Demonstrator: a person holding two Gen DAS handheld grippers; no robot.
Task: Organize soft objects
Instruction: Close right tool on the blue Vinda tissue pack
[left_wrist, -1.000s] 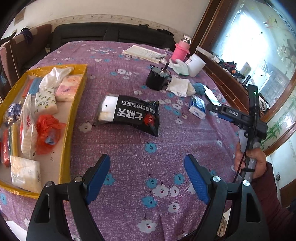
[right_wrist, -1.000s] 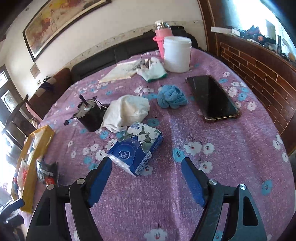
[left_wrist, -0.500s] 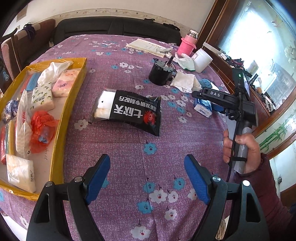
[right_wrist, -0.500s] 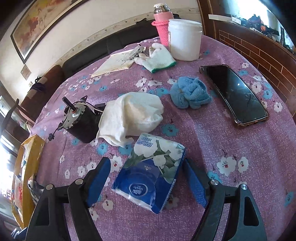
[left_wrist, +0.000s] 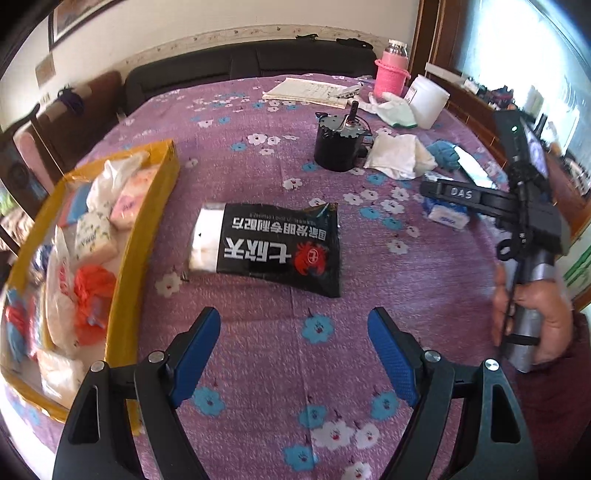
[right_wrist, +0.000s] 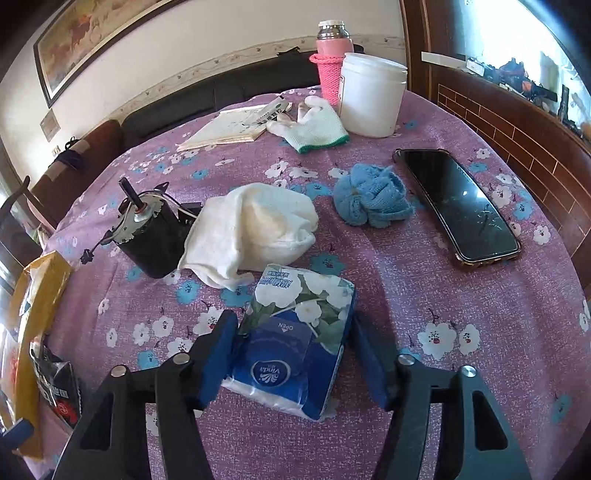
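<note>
A blue-and-white floral tissue pack (right_wrist: 295, 339) lies on the purple tablecloth between the fingers of my right gripper (right_wrist: 291, 321). Its jaws are closing: the left pad (right_wrist: 218, 358) touches the pack's side, and the right pad stands just beside the other edge. The pack is not squeezed. My left gripper (left_wrist: 293, 317) hangs open and empty over the cloth, with a black snack packet (left_wrist: 273, 243) a little ahead of it. A yellow tray (left_wrist: 162, 184) at the left holds several tissue packs and bags.
Beyond the pack lie a white cloth (right_wrist: 255, 229), a blue knitted ball (right_wrist: 373, 199), a phone (right_wrist: 458, 203), a black motor (right_wrist: 147, 232), a glove (right_wrist: 317, 129), a white tub (right_wrist: 369, 96), a pink bottle (right_wrist: 330, 55) and a notepad (right_wrist: 225, 129). A hand (left_wrist: 535, 317) holds the right gripper's handle.
My right gripper came forward over the tissue pack and its jaws narrowed around it. My left gripper moved toward the black packet, still open.
</note>
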